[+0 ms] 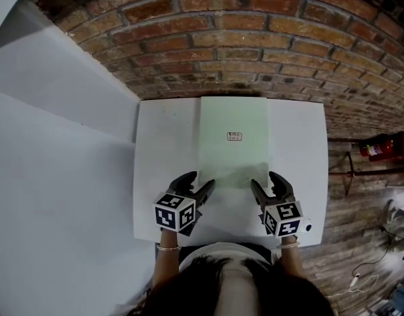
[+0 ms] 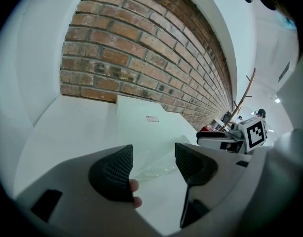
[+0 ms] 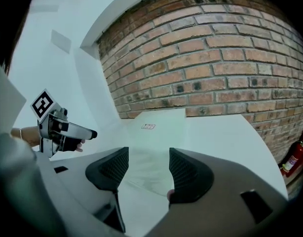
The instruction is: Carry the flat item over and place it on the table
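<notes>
Where the brick wall (image 1: 254, 38) ends, a white table (image 1: 156, 176) stands pushed up against it. A plain white wall (image 1: 50, 143) runs along the table's left side. A wooden floor (image 1: 360, 242) shows past the table's right side.

A thin, pale green sheet (image 1: 233, 157) lies flat down the middle of the table. It reaches from the table's far edge most of the way to the near edge. A small label (image 1: 234, 136) sits on the sheet, about halfway across the table.

The left gripper (image 1: 202, 179) hangs over the near part of the table, at the sheet's near left corner. Its jaws are wide apart. In the left gripper view the sheet's near edge shows in the gap, and neither pad presses on it. The right gripper (image 1: 263, 179) hangs over the near part of the table too, at the sheet's near right corner. Its jaws are also wide apart, with the sheet showing in the gap and not pinched.

A red fire extinguisher (image 1: 386, 147) stands off the table's right side, by the brick wall. Some cables (image 1: 366, 272) lie on the floor off the table's near right corner. The rest of the table top is bare white.
</notes>
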The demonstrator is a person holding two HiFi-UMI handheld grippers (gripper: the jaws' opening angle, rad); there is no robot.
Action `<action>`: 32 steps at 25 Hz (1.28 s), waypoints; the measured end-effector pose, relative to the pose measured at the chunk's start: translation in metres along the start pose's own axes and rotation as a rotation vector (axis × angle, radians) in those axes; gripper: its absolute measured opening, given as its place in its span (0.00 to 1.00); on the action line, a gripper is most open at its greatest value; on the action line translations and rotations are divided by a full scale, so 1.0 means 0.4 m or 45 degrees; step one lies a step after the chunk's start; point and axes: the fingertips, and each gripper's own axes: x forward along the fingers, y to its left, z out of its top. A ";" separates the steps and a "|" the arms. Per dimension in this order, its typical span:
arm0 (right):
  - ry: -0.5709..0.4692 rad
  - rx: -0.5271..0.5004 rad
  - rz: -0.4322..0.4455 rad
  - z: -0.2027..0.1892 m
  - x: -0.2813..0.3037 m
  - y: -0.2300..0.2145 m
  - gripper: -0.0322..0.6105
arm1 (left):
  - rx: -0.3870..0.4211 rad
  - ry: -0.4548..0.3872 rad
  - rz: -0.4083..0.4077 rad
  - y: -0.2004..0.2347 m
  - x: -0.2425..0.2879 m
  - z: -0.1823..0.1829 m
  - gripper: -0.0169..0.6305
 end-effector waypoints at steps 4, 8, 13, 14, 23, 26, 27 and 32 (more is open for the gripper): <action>-0.015 -0.011 -0.009 0.001 -0.019 0.010 0.44 | 0.027 -0.030 -0.005 -0.020 -0.017 0.010 0.44; -0.033 -0.023 -0.010 0.008 -0.036 0.021 0.41 | 0.050 -0.059 -0.002 -0.035 -0.034 0.023 0.42; -0.070 -0.038 -0.025 0.024 -0.060 0.031 0.37 | 0.068 -0.084 -0.007 -0.059 -0.056 0.025 0.42; -0.078 -0.040 -0.027 0.025 -0.065 0.033 0.36 | 0.075 -0.088 -0.008 -0.064 -0.060 0.024 0.42; -0.136 -0.074 -0.031 0.043 -0.107 0.064 0.29 | 0.143 -0.172 0.010 -0.102 -0.107 0.035 0.37; -0.159 -0.081 -0.032 0.047 -0.124 0.075 0.26 | 0.155 -0.200 0.016 -0.111 -0.126 0.038 0.36; -0.169 -0.083 -0.032 0.049 -0.130 0.079 0.25 | 0.159 -0.207 0.018 -0.114 -0.132 0.039 0.36; -0.212 -0.089 -0.026 0.060 -0.162 0.100 0.23 | 0.176 -0.249 0.023 -0.133 -0.160 0.043 0.34</action>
